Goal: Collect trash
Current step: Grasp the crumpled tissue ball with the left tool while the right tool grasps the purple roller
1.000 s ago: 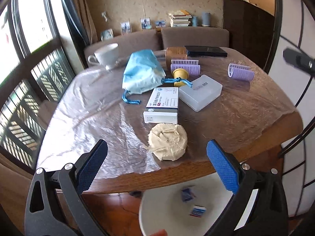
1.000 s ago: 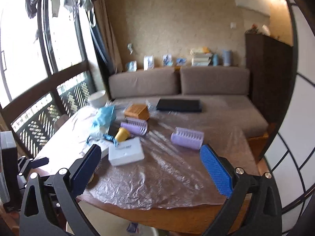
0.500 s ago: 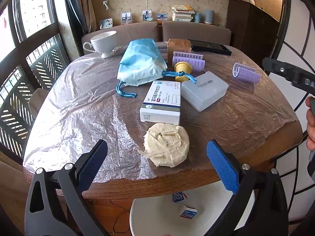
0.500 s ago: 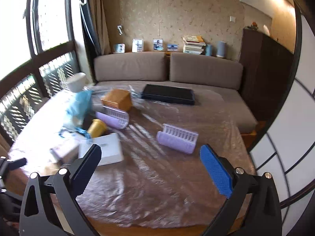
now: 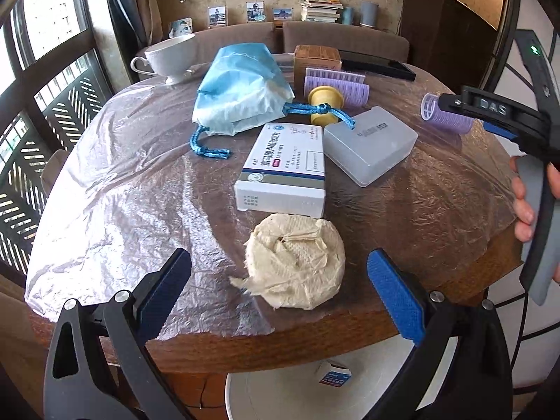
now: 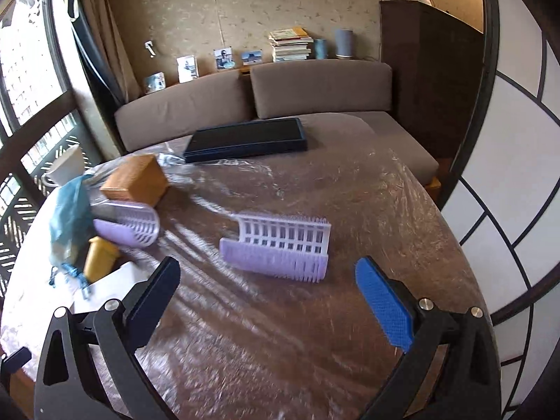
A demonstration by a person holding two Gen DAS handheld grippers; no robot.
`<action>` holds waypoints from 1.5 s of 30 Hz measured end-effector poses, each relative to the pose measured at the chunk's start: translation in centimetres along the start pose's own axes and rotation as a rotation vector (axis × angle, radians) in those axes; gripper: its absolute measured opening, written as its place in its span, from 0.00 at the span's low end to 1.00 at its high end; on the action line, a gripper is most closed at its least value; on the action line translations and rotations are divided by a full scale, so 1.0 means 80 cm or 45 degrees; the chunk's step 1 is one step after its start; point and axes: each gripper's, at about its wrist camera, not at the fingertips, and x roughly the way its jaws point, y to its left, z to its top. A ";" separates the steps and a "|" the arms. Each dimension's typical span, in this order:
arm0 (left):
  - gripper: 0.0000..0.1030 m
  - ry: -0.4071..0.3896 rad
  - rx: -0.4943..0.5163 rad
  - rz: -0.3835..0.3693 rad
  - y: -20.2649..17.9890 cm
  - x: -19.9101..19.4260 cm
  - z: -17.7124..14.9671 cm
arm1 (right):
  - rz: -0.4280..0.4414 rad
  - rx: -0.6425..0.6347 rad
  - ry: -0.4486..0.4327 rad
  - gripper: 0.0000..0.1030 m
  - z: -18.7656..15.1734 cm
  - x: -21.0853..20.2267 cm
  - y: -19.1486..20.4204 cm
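A crumpled beige paper wad (image 5: 295, 260) lies near the table's front edge. My left gripper (image 5: 278, 288) stands open, one finger on each side of the wad, just short of it. Behind the wad sit a white medicine box (image 5: 285, 169), a translucent plastic case (image 5: 371, 145) and a blue drawstring bag (image 5: 241, 96). A white bin (image 5: 315, 392) below the table edge holds a small carton (image 5: 334, 375). My right gripper (image 6: 269, 297) is open over the table, a purple hair roller (image 6: 280, 246) lying just beyond its fingertips. A hand (image 5: 525, 203) holds that gripper at the right.
Clear plastic film (image 5: 115, 189) covers the round wooden table. On it are a white teacup (image 5: 171, 57), a brown box (image 6: 134, 178), a yellow cup (image 6: 99, 259), a second purple roller (image 6: 127, 222) and a dark tray (image 6: 246, 138). A brown sofa (image 6: 315, 87) stands behind.
My left gripper has moved in towards the paper wad, which now looms larger between its fingers. My right gripper has come down and forward towards the purple roller.
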 end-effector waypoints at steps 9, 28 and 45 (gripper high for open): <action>0.98 0.002 0.010 -0.029 0.001 0.007 0.002 | -0.047 0.024 0.059 0.96 0.017 0.041 0.005; 0.85 -0.004 0.040 -0.024 0.002 0.012 0.000 | -0.124 0.005 0.103 0.89 0.022 0.068 0.017; 0.55 -0.012 0.073 -0.062 -0.002 0.010 0.003 | -0.125 -0.028 0.144 0.71 0.017 0.071 0.015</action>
